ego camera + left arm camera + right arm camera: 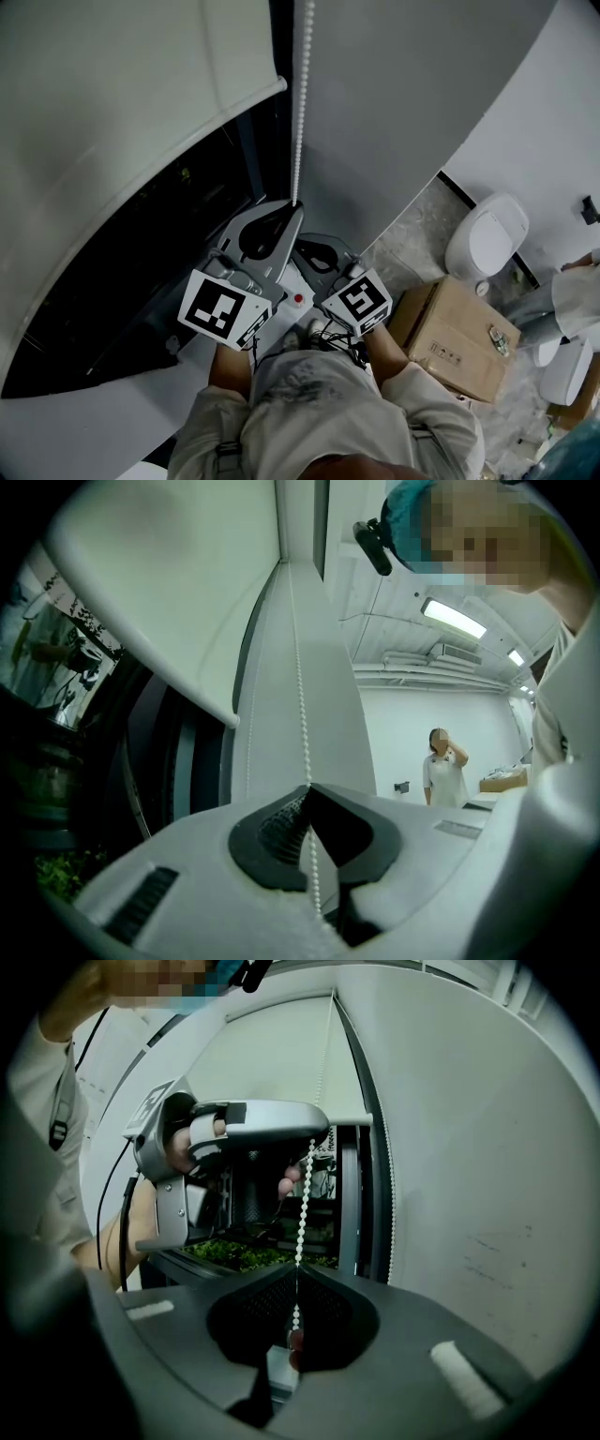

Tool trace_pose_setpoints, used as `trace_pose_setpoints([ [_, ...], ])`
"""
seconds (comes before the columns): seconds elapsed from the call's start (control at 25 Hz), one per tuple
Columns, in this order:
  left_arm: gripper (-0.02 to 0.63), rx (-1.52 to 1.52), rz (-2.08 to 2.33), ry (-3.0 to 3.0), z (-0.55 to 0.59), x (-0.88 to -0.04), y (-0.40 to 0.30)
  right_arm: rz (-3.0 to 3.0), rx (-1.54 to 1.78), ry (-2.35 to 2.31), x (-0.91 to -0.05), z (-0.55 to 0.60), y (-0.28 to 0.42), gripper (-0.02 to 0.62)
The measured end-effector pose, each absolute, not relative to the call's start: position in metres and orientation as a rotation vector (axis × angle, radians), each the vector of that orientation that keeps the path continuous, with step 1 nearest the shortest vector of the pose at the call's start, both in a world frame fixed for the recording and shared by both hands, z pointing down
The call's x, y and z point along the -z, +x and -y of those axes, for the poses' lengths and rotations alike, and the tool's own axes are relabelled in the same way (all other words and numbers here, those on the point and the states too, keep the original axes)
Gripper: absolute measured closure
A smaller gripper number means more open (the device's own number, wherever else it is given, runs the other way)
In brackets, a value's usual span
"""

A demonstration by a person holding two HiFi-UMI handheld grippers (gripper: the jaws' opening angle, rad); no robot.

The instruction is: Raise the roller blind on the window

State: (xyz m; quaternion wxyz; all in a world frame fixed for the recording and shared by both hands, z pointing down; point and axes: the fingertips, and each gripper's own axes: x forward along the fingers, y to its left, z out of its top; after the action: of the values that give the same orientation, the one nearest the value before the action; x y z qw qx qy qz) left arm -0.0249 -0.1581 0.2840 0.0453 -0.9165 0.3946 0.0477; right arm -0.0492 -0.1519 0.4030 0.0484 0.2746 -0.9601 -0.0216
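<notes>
The white roller blind (122, 84) covers the upper part of the dark window, and its bottom bar (197, 131) runs slanted across the head view. A white bead chain (300, 103) hangs straight down beside it. My left gripper (293, 206) is shut on the chain, which passes between its closed tips (309, 787). Just below it, my right gripper (304, 246) is also shut on the same bead chain (304, 1204), its tips (295, 1271) meeting around the beads. In the right gripper view the left gripper (314, 1138) shows higher up on the chain.
A cardboard box (455, 337) and a white toilet (487, 234) stand on the floor at my right. A grey wall panel (403, 112) lies right of the chain. Green plants (253, 1252) show through the glass. A person in white (441, 766) stands far behind.
</notes>
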Motion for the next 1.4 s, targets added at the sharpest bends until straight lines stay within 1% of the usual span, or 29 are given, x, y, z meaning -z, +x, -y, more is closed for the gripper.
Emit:
trace_pose_setpoints([
  [0.48, 0.594, -0.106, -1.24, -2.876, 0.155, -0.336, -0.027, 2.88, 0.008, 0.81, -0.454, 0.148, -0.05, 0.584],
  [0.76, 0.594, -0.077, -1.262, -2.923, 0.157, -0.347, -0.025, 2.84, -0.032, 0.808, -0.464, 0.151, -0.05, 0.584],
  [1.4, 0.594, -0.007, -1.32, -3.019, 0.152, -0.405, -0.028, 2.749, -0.132, 0.775, -0.521, 0.142, -0.05, 0.584],
])
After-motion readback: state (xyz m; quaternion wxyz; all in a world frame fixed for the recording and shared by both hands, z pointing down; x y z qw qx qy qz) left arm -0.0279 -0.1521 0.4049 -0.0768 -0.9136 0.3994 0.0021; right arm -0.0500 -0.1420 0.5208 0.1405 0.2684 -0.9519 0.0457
